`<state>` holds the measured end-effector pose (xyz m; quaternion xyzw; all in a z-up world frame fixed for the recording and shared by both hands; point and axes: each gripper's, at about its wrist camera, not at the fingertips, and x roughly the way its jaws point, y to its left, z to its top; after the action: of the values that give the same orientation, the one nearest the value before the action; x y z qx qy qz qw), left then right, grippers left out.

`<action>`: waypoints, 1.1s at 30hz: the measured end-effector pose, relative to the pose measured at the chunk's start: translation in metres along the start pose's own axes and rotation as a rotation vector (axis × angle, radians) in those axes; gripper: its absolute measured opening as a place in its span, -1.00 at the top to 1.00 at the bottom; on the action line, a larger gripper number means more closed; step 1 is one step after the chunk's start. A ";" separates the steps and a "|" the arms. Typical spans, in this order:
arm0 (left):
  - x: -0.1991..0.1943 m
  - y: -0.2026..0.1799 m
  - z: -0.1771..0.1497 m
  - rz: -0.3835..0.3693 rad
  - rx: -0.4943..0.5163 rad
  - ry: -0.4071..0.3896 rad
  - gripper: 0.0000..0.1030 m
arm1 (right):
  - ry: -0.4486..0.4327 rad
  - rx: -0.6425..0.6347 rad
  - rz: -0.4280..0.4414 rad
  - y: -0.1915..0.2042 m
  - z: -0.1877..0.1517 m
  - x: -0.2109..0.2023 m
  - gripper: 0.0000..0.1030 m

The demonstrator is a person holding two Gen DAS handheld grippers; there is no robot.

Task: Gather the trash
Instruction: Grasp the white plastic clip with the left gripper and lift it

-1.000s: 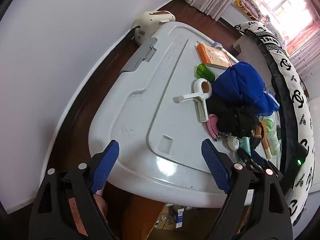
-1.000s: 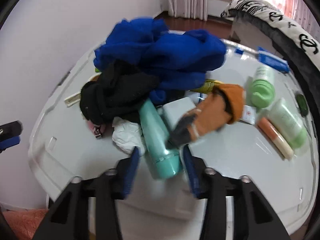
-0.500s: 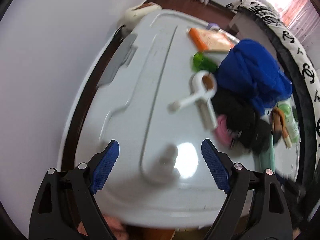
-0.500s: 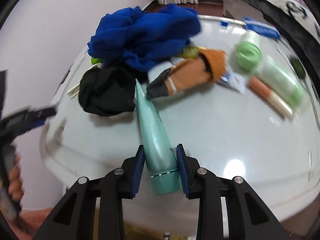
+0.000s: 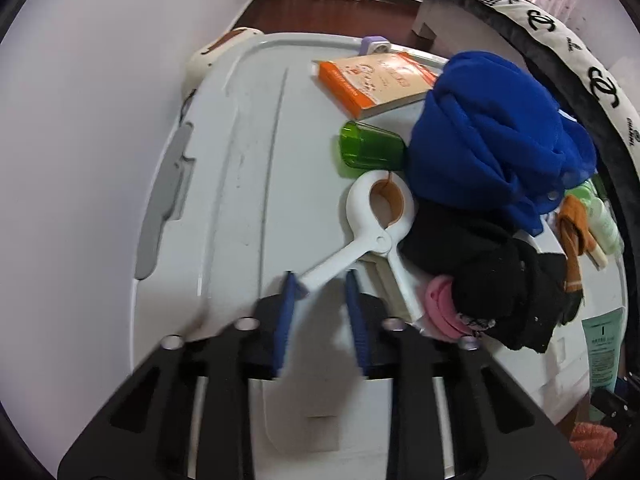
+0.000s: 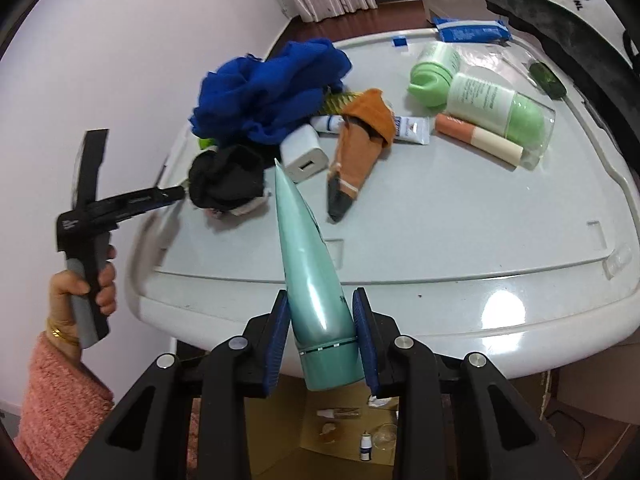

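Observation:
My right gripper (image 6: pixel 322 338) is shut on a teal squeeze tube (image 6: pixel 310 272), held past the near edge of the white bin lid (image 6: pixel 440 232), above an open cardboard box (image 6: pixel 344 436) with small items in it. My left gripper (image 5: pixel 319 320) has its jaws narrowed around one handle of a large white clip (image 5: pixel 372 224) on the lid (image 5: pixel 240 184); contact is unclear. The left gripper also shows at the left of the right wrist view (image 6: pixel 120 204).
On the lid lie a blue cloth (image 5: pixel 492 140), black cloth (image 5: pixel 480 264), green cup (image 5: pixel 368 152), orange book (image 5: pixel 380 80), orange sock (image 6: pixel 360 148), white charger (image 6: pixel 304 156), green bottles (image 6: pixel 480 96) and small tubes. A wall runs along the left; a sofa stands at the right.
My right gripper lifted the teal tube off the lid and drew it back over the box. My left gripper moved forward to the white clip and its jaws narrowed.

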<state>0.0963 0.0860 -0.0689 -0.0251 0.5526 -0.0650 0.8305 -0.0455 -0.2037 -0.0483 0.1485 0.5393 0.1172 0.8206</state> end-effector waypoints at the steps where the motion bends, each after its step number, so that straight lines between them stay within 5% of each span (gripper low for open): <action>1: 0.000 0.001 0.000 -0.006 -0.006 -0.001 0.73 | -0.002 -0.003 0.004 0.001 0.001 -0.002 0.38; 9: -0.024 0.004 -0.004 -0.183 -0.056 -0.013 0.83 | -0.027 -0.032 0.032 0.018 -0.004 -0.020 0.38; 15: -0.052 -0.001 -0.008 -0.231 -0.040 -0.061 0.83 | -0.041 -0.039 0.041 0.018 -0.012 -0.031 0.38; 33: -0.105 -0.020 -0.021 -0.259 0.028 -0.147 0.83 | -0.054 -0.060 0.034 0.018 -0.026 -0.053 0.38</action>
<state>0.0357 0.0810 0.0216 -0.0892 0.4816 -0.1772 0.8536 -0.0909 -0.2026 -0.0066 0.1362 0.5104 0.1433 0.8369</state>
